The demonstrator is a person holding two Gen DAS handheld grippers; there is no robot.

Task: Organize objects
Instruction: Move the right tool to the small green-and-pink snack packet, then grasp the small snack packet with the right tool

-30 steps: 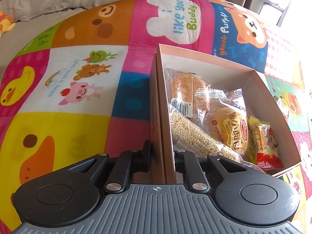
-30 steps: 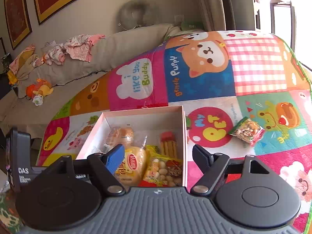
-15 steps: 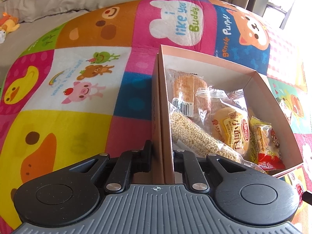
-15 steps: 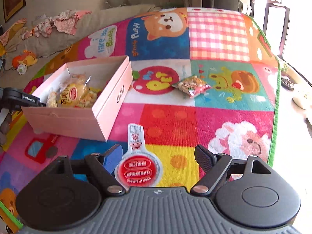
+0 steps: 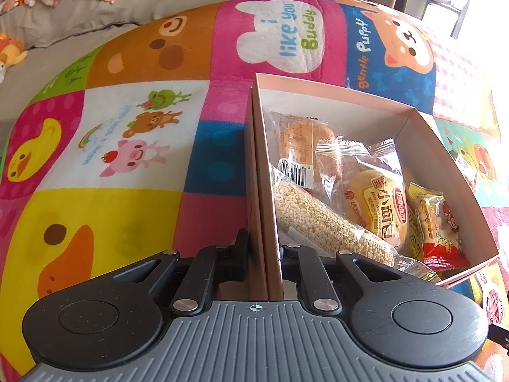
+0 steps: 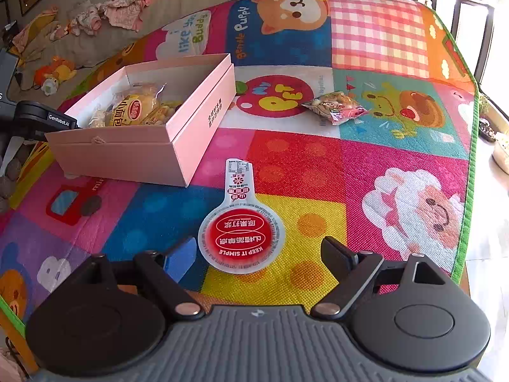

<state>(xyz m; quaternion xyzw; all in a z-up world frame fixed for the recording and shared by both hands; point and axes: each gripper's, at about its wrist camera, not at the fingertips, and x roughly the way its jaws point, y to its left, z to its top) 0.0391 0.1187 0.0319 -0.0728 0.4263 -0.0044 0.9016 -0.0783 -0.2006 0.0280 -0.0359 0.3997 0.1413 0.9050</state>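
A pink cardboard box [image 6: 191, 121] sits on the colourful play mat and holds several snack packets, such as a yellow bun packet [image 5: 378, 213] and a puffed-grain roll [image 5: 318, 219]. My left gripper [image 5: 264, 251] is shut on the box's near wall [image 5: 264, 191]. My right gripper [image 6: 259, 254] is open, low over the mat, with a round red jelly cup [image 6: 241, 235] lying between its fingers. A loose snack packet [image 6: 334, 108] lies on the mat to the right of the box.
The play mat [image 6: 366, 175] covers the floor and ends at a green edge [image 6: 467, 191] on the right. Grey cushions with clothes [image 6: 121, 9] and a plush toy [image 6: 54, 71] lie at the back left.
My right gripper has moved away from over the box, down and forward to the red jelly cup, which now lies between its open fingers. My left gripper keeps its hold on the box wall.
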